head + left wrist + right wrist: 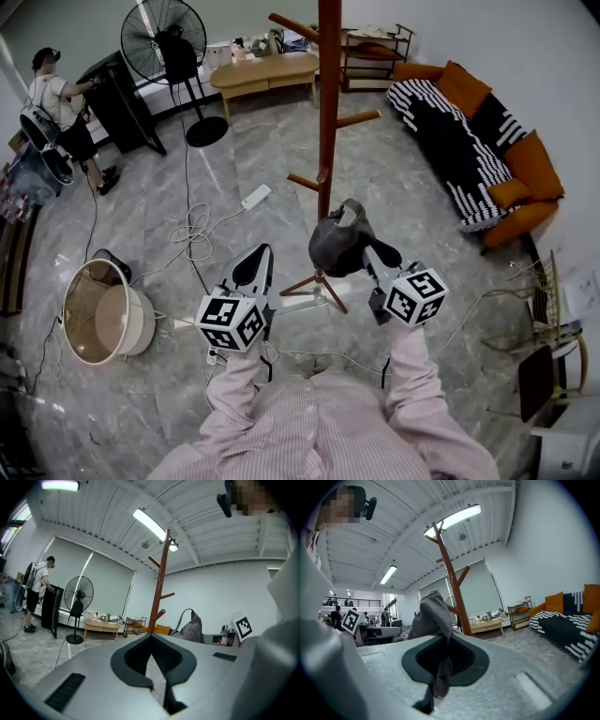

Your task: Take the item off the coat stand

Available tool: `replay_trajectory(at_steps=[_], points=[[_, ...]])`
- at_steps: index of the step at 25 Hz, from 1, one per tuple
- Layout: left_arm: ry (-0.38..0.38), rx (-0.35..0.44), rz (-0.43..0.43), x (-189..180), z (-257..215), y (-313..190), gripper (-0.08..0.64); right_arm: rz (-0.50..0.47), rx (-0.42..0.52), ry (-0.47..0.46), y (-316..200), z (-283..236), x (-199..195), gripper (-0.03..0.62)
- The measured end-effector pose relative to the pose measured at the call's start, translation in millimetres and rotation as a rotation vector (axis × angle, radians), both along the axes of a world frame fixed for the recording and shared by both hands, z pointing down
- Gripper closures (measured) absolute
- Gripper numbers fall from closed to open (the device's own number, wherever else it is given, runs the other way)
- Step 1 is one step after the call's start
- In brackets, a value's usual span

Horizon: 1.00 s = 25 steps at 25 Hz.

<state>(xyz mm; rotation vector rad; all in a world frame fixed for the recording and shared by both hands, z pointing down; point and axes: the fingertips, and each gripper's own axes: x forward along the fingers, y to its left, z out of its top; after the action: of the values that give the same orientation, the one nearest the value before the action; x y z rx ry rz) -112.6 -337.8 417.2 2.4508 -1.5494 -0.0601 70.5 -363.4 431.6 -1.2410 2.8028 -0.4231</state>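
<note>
The brown wooden coat stand (pixel 328 112) rises just ahead of me, and its pegs that show are bare. A grey cap (pixel 336 246) hangs off the stand, in front of its base, with my right gripper (pixel 362 247) shut on its fabric. In the right gripper view the cap (pixel 431 616) bulges above the jaws (pixel 446 641), cloth pinched between them, with the stand (pixel 450 583) behind. My left gripper (pixel 262 251) is level with it to the left, shut and holding nothing. The left gripper view shows its closed jaws (pixel 151 637), the stand (pixel 159 592) and the cap (pixel 190 629).
A standing fan (pixel 164 42) and a low wooden table (pixel 267 70) are at the back. A striped sofa (pixel 469 131) lines the right wall. A round bucket (pixel 98 314) sits at left, and cables with a power strip (pixel 255 196) cross the floor. A person (pixel 56 103) stands far left.
</note>
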Motion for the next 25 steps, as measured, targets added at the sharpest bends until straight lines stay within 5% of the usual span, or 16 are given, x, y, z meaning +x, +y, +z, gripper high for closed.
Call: replay_trajectory(at_steps=[13,25], points=[[-0.029,0.086,0.005,3,-21,12,0.558,0.135,0.057,-0.051,11,-23,36,0.578],[-0.047,0.134,-0.018,-5,-39,19,0.558,0.146,0.112,-0.078,23,-46,39,0.578]])
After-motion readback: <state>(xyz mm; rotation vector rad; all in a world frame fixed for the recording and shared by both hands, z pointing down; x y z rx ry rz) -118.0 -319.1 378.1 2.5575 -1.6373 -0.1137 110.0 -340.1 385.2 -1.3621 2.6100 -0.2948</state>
